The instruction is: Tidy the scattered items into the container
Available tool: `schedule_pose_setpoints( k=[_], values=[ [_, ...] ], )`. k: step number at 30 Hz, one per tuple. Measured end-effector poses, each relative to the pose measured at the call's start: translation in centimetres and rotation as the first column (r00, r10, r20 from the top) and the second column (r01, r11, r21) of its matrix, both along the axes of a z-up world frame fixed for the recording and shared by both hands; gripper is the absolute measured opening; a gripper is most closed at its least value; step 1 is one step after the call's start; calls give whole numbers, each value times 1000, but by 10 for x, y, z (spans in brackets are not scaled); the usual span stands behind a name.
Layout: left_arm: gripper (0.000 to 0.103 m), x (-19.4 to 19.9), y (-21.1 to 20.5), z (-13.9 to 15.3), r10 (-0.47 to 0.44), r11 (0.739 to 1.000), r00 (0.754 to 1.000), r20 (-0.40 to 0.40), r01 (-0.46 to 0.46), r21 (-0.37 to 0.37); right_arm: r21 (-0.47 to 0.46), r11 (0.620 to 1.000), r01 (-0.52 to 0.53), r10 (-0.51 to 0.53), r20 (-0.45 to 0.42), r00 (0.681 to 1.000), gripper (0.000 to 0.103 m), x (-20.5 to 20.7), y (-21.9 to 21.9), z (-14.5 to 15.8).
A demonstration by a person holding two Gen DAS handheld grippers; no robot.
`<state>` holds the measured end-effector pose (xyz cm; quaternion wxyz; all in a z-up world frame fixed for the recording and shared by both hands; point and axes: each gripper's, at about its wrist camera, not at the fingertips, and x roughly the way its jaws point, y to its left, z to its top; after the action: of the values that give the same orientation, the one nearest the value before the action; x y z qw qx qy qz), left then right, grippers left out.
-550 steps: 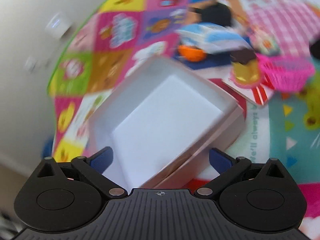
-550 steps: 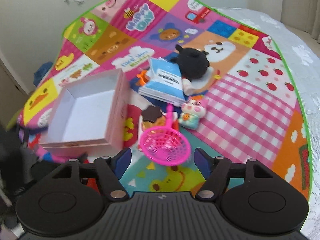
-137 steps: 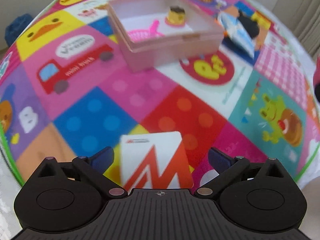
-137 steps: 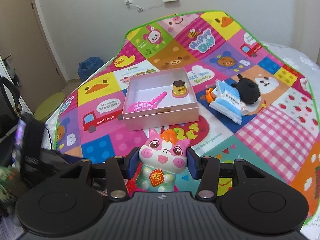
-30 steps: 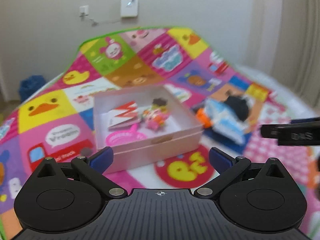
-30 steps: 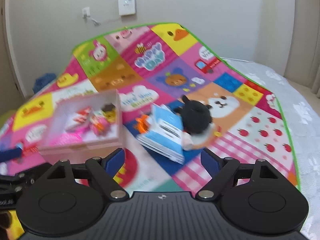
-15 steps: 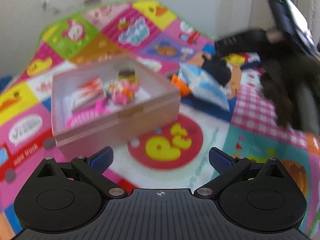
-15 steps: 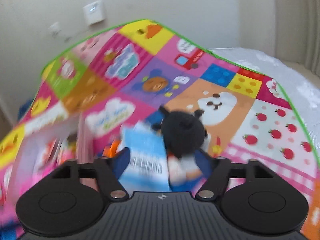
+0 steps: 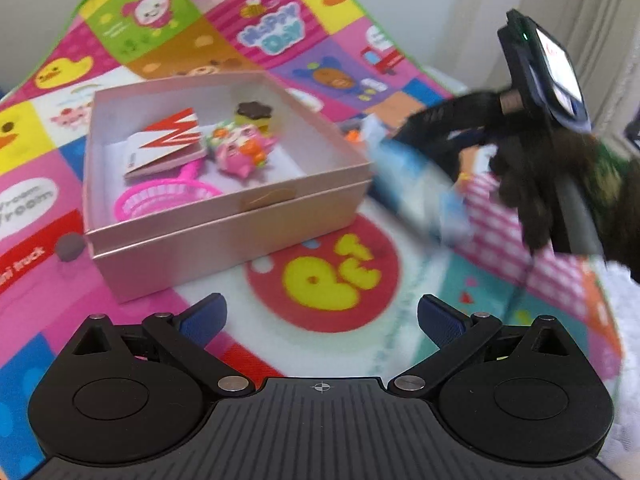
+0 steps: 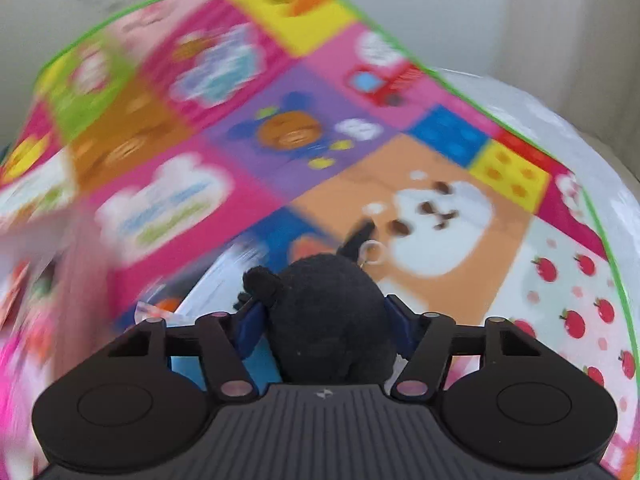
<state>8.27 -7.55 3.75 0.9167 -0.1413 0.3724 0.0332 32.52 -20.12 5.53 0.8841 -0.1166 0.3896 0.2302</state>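
Observation:
The pink box (image 9: 224, 224) sits on the play mat and holds a red-and-white card (image 9: 166, 144), a pink toy figure (image 9: 240, 150), a pink net scoop (image 9: 160, 198) and a pudding toy (image 9: 254, 114). My left gripper (image 9: 320, 316) is open and empty in front of the box. My right gripper (image 10: 326, 320) is closed around a black plush toy (image 10: 328, 320). A blue-and-white packet (image 9: 416, 188) lies right of the box, under the plush. The right hand and its device (image 9: 552, 120) show in the left wrist view.
The colourful play mat (image 10: 280, 128) covers a bed with a white cover (image 10: 560, 120) at the right. A wall stands behind. An orange item (image 10: 168, 304) peeks out by the packet.
My right gripper moved down onto the black plush and closed around it. My left gripper drifted a little nearer the box and stays open.

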Motion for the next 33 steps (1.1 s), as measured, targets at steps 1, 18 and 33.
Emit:
schedule_pose_setpoints(
  k=[1, 18, 33],
  values=[
    [103, -1, -2, 2, -16, 1000, 1000, 4, 16, -6, -9, 999, -48, 48, -13, 999, 62, -16, 0, 1],
    [103, -5, -39, -13, -212, 956, 968, -135, 234, 175, 4, 997, -80, 80, -20, 997, 47, -127, -60, 49],
    [103, -4, -10, -1, -124, 992, 989, -85, 125, 10, -76, 983, -167, 163, -59, 985, 64, -167, -72, -3]
  ],
)
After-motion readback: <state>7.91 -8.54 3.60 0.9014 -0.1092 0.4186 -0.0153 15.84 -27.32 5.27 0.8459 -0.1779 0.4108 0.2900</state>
